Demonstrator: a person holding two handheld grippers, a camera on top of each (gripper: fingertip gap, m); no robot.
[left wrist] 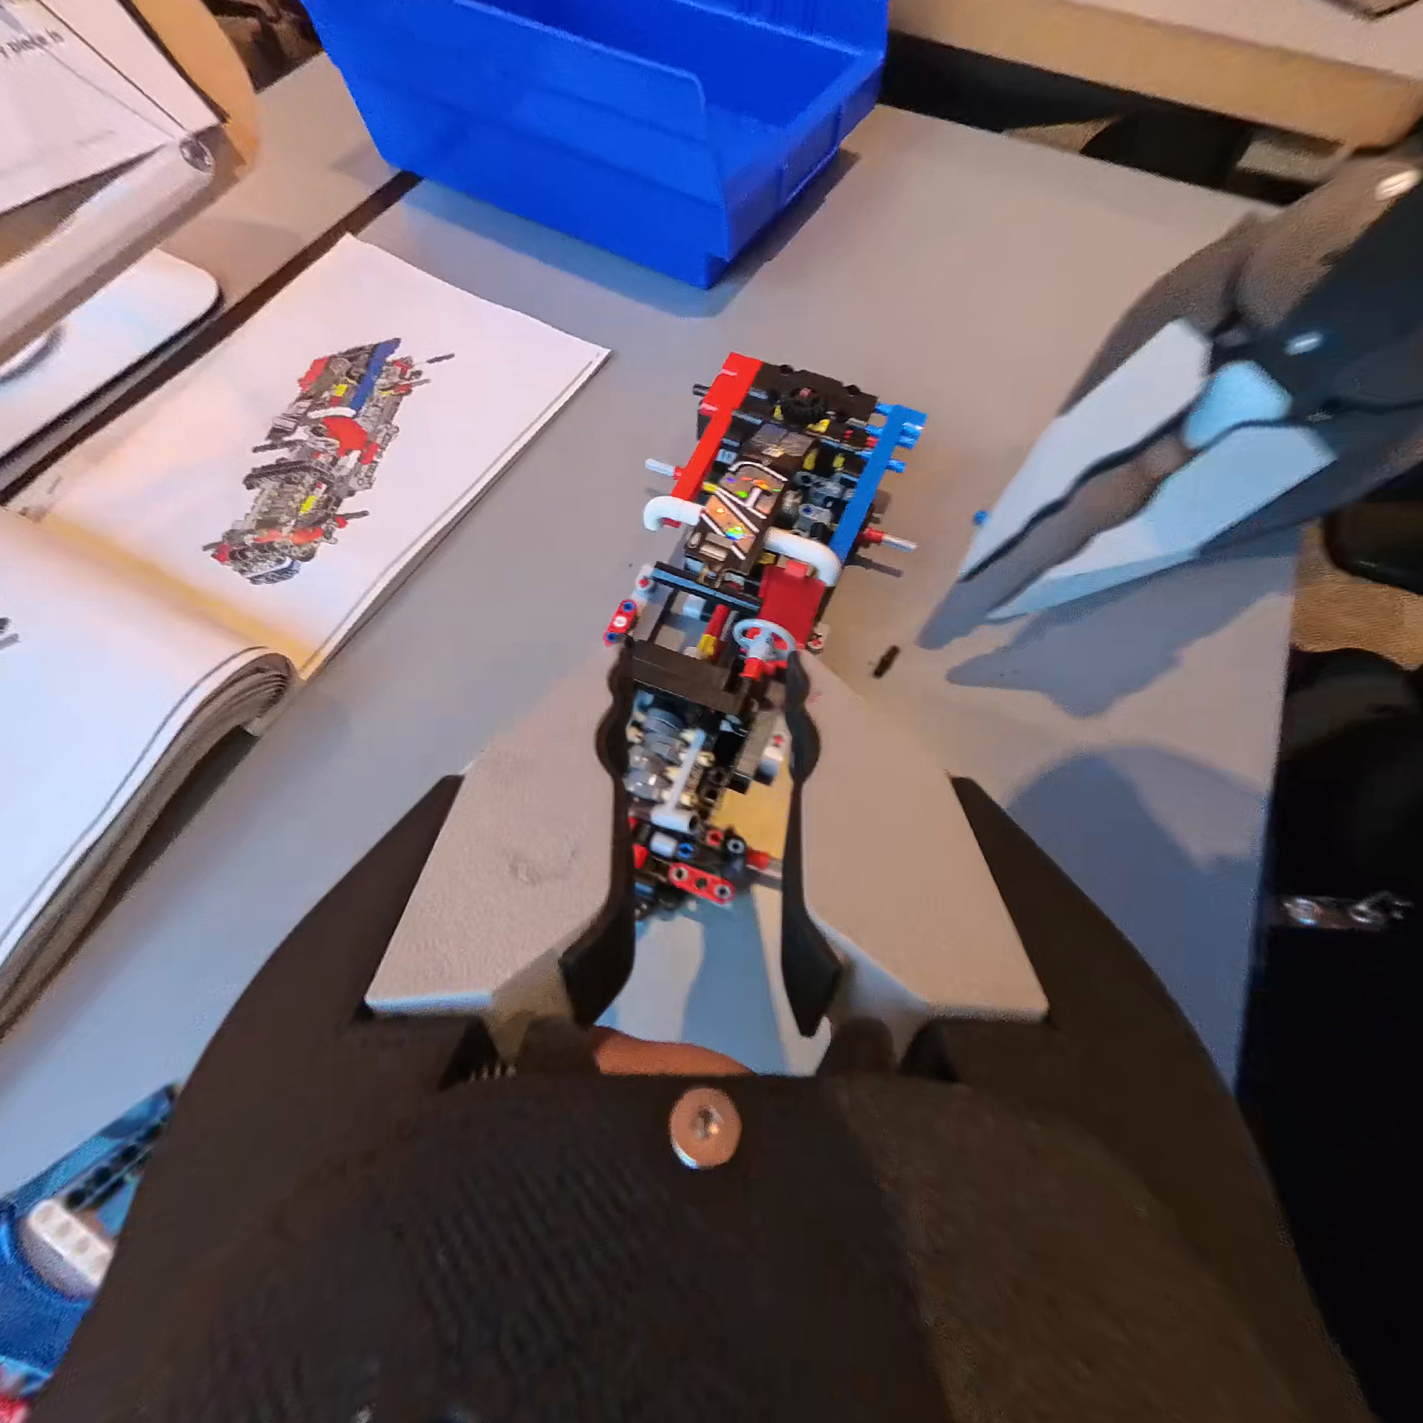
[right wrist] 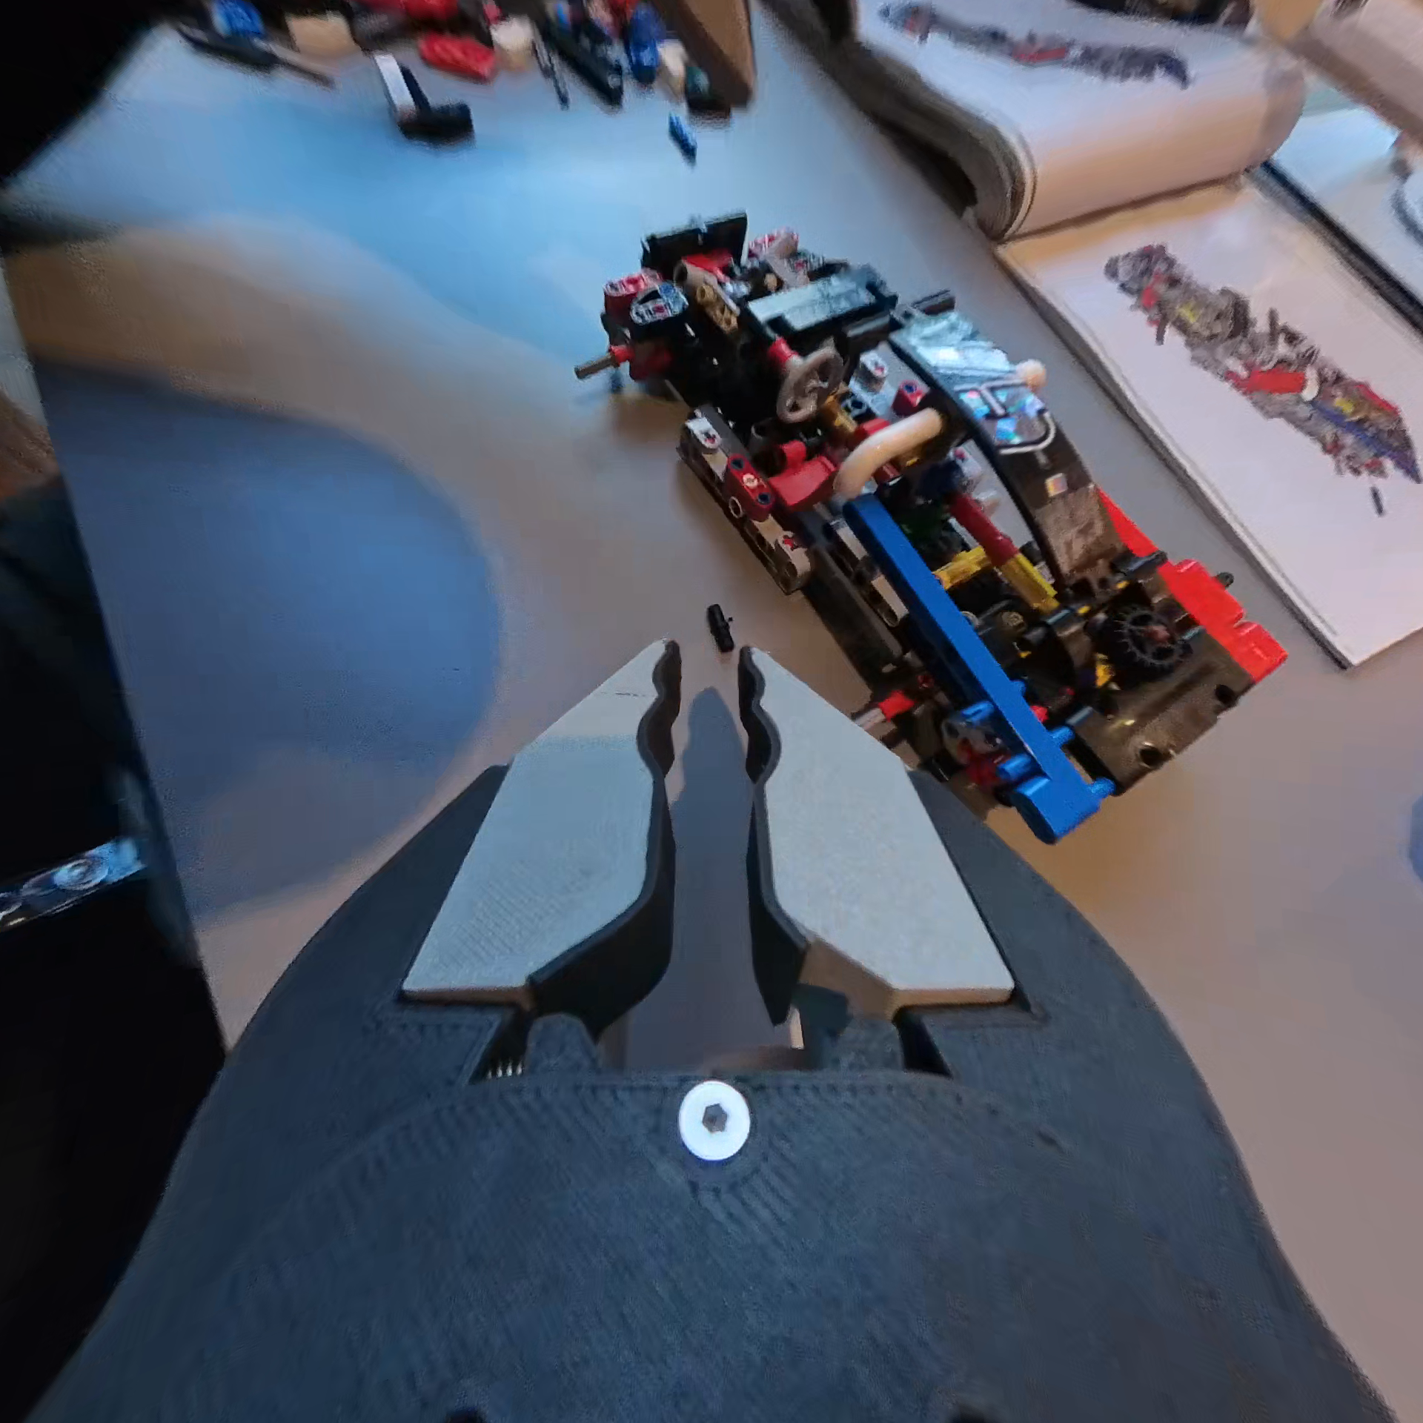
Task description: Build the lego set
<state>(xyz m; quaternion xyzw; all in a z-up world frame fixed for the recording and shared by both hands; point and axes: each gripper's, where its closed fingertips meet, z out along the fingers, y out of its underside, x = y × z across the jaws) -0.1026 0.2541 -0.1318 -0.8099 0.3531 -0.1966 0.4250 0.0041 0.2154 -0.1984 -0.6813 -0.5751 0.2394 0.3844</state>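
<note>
The half-built lego car (left wrist: 770,539) lies lengthwise on the grey counter (left wrist: 1001,308), between the open instruction book (left wrist: 308,477) and the right gripper (left wrist: 1140,500). The left gripper (left wrist: 702,678) has its fingers (left wrist: 616,739) set either side of the car's near end, around the black frame by the small grey steering wheel (left wrist: 762,639). They look closed against it, though whether they press firmly I cannot tell. The right gripper (right wrist: 710,662) holds nothing; its fingers stand a little apart, with the tips just short of a small black pin (right wrist: 720,625) that lies loose on the counter beside the car's blue side beam (right wrist: 978,670).

The car is stiff plastic, probably light, but made of many pushed-together parts, so thin bits such as the white curved tubes (left wrist: 808,550) and jutting axles would likely pop off under a squeeze. The black frame is the sound place to hold it. The pin is tiny, smooth and round; it may roll or slip, so it wants a grip across its middle with the fingertips low to the counter. A blue bin (left wrist: 616,131) stands beyond, and loose pieces (right wrist: 539,54) lie at the counter's far end.
</note>
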